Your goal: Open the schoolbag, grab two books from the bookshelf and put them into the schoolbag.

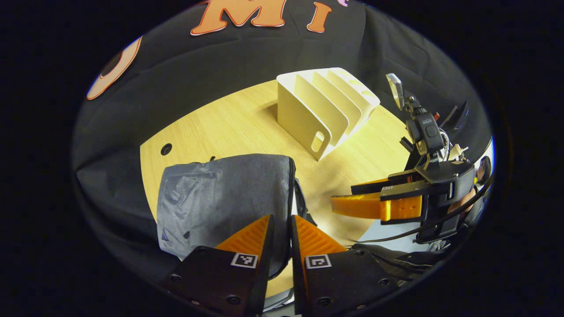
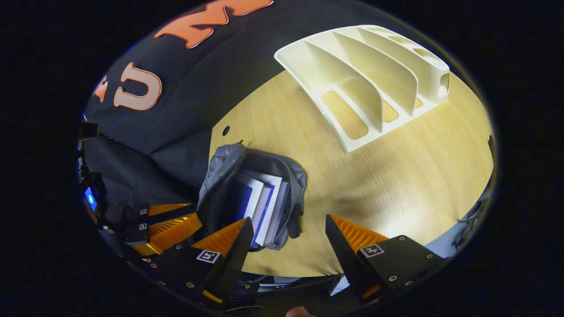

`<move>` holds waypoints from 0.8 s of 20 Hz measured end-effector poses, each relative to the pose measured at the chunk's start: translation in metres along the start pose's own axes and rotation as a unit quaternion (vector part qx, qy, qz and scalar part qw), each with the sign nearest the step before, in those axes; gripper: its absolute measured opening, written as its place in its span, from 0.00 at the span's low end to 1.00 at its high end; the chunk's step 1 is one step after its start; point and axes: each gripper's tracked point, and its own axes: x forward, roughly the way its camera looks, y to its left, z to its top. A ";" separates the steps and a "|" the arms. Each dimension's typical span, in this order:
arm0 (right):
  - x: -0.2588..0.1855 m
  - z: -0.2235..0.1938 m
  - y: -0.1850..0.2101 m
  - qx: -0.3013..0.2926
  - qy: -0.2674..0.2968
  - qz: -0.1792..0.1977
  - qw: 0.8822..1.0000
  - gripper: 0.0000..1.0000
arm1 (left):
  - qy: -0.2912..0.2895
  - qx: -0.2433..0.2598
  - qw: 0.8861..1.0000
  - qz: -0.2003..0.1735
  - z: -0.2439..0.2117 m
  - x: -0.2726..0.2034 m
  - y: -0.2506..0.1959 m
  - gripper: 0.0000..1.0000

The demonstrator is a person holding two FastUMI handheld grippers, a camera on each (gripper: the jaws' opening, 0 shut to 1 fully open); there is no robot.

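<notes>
Right gripper view shows two books already inside the open bag on the table, rack empty, right gripper released and left gripper clenched on the bag's edge, so, by judgement, only withdrawal remains.

Matt grey cloth schoolbag, smooth wood-grain table, seemingly plastic bookshelf.

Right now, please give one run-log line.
schoolbag: open, two books inside | bookshelf: empty | left gripper: nearly closed on bag edge | right gripper: open
</notes>
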 end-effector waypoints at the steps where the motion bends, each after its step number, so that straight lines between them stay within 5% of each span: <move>1: -0.008 0.006 -0.011 -0.008 -0.007 -0.007 1.000 0.99 | 0.000 -0.004 1.000 0.006 -0.003 0.005 -0.007 0.30; 2: -0.014 0.012 -0.018 -0.012 -0.015 -0.012 1.000 0.98 | -0.002 -0.010 1.000 0.011 -0.001 0.007 -0.013 0.35; 3: -0.028 0.024 -0.027 -0.020 -0.033 -0.018 0.999 0.98 | -0.009 -0.019 1.000 0.017 0.001 0.006 -0.023 0.52; 7: -0.071 0.065 -0.046 -0.062 -0.106 -0.039 0.992 0.98 | -0.065 -0.037 0.996 0.041 0.027 0.007 -0.065 0.92; 9: -0.094 0.089 -0.049 -0.088 -0.145 -0.053 0.984 0.98 | -0.101 -0.046 0.992 0.054 0.045 0.004 -0.085 0.92; 14: -0.166 0.160 -0.072 -0.182 -0.274 -0.105 0.938 0.98 | -0.240 -0.067 0.963 0.098 0.115 -0.026 -0.130 0.94; 16: -0.193 0.187 -0.078 -0.209 -0.321 -0.116 0.916 0.98 | -0.310 -0.069 0.940 0.123 0.140 -0.035 -0.132 0.97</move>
